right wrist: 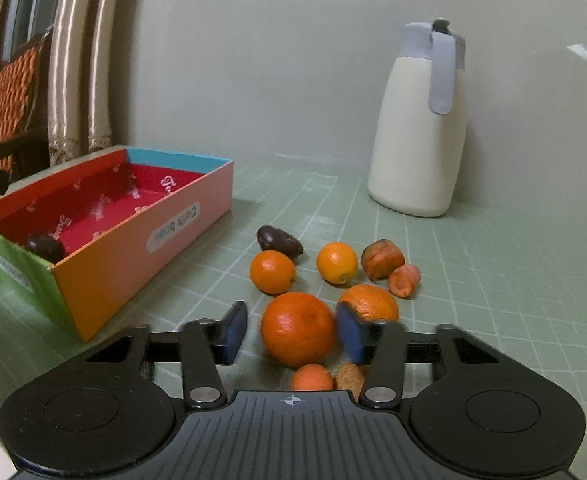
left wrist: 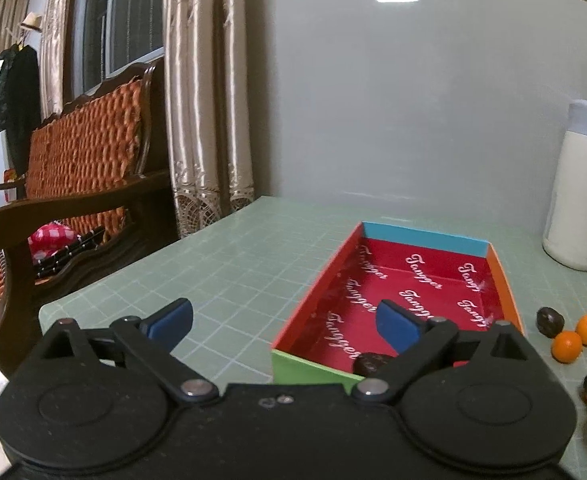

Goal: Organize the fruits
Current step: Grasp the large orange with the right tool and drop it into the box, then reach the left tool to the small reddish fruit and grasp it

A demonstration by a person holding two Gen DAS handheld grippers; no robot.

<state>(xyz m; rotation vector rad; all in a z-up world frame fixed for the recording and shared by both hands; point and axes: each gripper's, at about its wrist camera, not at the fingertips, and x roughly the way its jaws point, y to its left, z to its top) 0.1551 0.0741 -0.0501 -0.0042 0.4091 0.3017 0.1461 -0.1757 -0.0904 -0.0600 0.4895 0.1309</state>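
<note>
Right now the big orange (right wrist: 298,328) sits dead centre between my right gripper (right wrist: 293,334) pads, on the green grid mat (right wrist: 493,280). Right pad (right wrist: 351,336) looks at or nearly at the skin; left pad (right wrist: 233,332) has a visible gap. So jaws apart, bracketing the fruit, not clamped. Round fruit, no long axis to worry about; closing straight in should do it, I reckon.

Crowding is the risk: a second orange (right wrist: 373,302) sits just behind the right pad, and a small orange fruit (right wrist: 312,377) plus a brownish one (right wrist: 349,378) lie under the gripper body. Two kumquat-sized fruits (right wrist: 272,272) (right wrist: 336,262), a dark date-like fruit (right wrist: 279,242) and two reddish-orange pieces (right wrist: 382,258) (right wrist: 403,280) lie further out.

Target is the colourful cardboard box (right wrist: 141,236), off to the left of the fruit pile, red-lined, with one dark fruit (right wrist: 44,247) already at its near end. Judging by that, sorting has barely started.

Right gripper is low, aimed nearly level along the mat. Left gripper (left wrist: 285,326) hovers over the near end of the box, jaws wide apart, holding nothing; it is the farther one from the pile. White thermos jug (right wrist: 417,128) stands back by the wall, well clear.
</note>
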